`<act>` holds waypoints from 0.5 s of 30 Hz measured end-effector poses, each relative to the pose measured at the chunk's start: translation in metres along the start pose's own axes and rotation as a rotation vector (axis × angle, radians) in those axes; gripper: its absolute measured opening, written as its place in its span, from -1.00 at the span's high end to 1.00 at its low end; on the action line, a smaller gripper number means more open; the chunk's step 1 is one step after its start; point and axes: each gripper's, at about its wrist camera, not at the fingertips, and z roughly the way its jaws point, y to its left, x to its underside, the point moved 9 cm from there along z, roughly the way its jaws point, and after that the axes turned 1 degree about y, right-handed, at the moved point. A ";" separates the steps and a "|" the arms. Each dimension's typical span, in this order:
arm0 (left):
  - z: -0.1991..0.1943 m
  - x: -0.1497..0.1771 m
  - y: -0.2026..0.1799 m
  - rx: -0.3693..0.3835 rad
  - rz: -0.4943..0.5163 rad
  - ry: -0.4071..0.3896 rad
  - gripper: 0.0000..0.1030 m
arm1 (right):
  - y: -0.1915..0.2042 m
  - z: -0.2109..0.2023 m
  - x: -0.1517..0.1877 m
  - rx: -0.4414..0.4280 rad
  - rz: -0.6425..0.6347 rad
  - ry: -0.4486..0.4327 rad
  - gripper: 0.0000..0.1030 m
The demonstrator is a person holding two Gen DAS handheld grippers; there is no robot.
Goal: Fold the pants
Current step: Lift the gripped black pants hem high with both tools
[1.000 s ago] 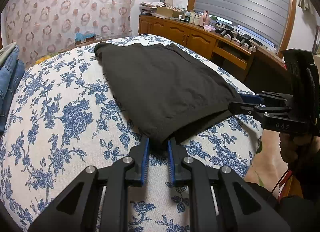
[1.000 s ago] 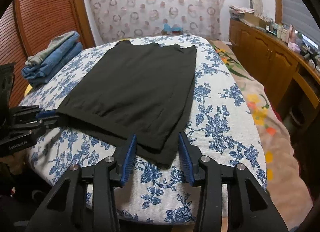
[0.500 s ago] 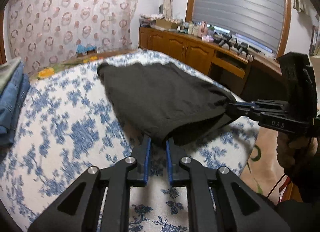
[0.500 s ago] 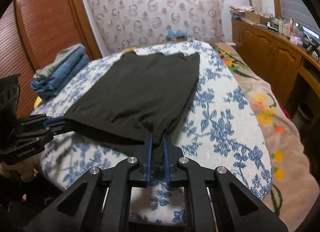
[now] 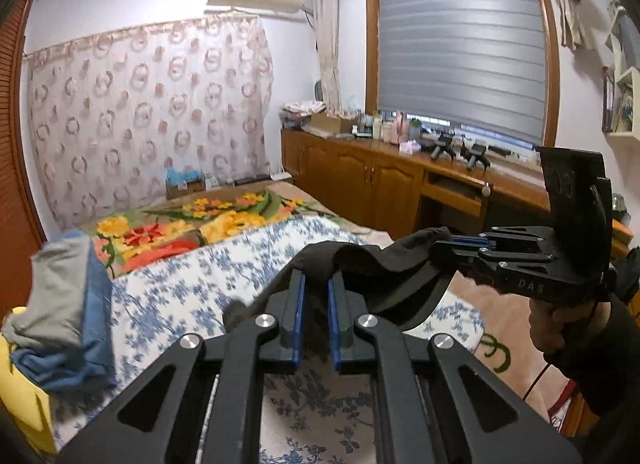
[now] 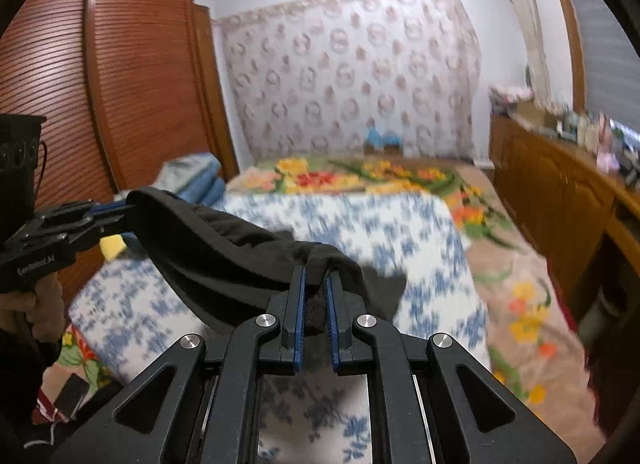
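The black pants (image 5: pixel 384 276) hang lifted above the blue-flowered bed (image 5: pixel 192 288), stretched between both grippers. My left gripper (image 5: pixel 316 284) is shut on one corner of the pants' near edge. My right gripper (image 6: pixel 316 276) is shut on the other corner of the pants (image 6: pixel 224 248). The right gripper also shows at the right of the left wrist view (image 5: pixel 452 244). The left gripper shows at the left of the right wrist view (image 6: pixel 120 211). Most of the pants hang below, hidden behind the grippers.
A stack of folded jeans and grey cloth (image 5: pixel 64 312) lies on the bed's left side. A flowered blanket (image 5: pixel 192 223) covers the far end. A wooden cabinet and desk (image 5: pixel 400 183) run along the right. A brown wardrobe (image 6: pixel 120 83) stands at the left.
Both grippers have risen sharply with the pants' near edge. The pants lay flat on the bed a second ago and now hang in the air. The right gripper closed on its corner.
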 end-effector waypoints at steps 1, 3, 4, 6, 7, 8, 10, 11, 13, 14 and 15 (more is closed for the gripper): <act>-0.006 -0.005 0.002 -0.005 0.004 -0.012 0.86 | 0.005 -0.004 -0.009 -0.008 -0.015 -0.014 0.87; -0.018 -0.013 0.006 -0.022 0.011 -0.034 0.86 | 0.015 -0.011 -0.022 -0.025 -0.041 -0.032 0.87; -0.025 -0.018 0.009 -0.034 0.012 -0.047 0.86 | 0.019 -0.014 -0.027 -0.031 -0.053 -0.042 0.87; -0.034 -0.023 0.016 -0.054 0.006 -0.074 0.86 | 0.030 -0.020 -0.040 -0.051 -0.074 -0.066 0.88; -0.039 -0.026 0.019 -0.064 0.003 -0.088 0.86 | 0.033 -0.022 -0.045 -0.060 -0.078 -0.073 0.88; -0.044 -0.029 0.022 -0.073 0.004 -0.099 0.86 | 0.038 -0.024 -0.051 -0.073 -0.084 -0.084 0.88; -0.052 -0.034 0.029 -0.089 0.003 -0.118 0.86 | 0.047 -0.027 -0.062 -0.091 -0.099 -0.106 0.88; -0.053 -0.035 0.032 -0.093 0.003 -0.122 0.86 | 0.050 -0.029 -0.067 -0.099 -0.105 -0.115 0.88; -0.056 -0.036 0.040 -0.107 0.000 -0.128 0.86 | 0.060 -0.029 -0.078 -0.116 -0.124 -0.131 0.88; -0.058 -0.036 0.044 -0.114 -0.002 -0.130 0.86 | 0.063 -0.028 -0.083 -0.121 -0.131 -0.136 0.88; -0.057 -0.036 0.048 -0.122 -0.003 -0.129 0.86 | 0.067 -0.026 -0.088 -0.127 -0.139 -0.140 0.88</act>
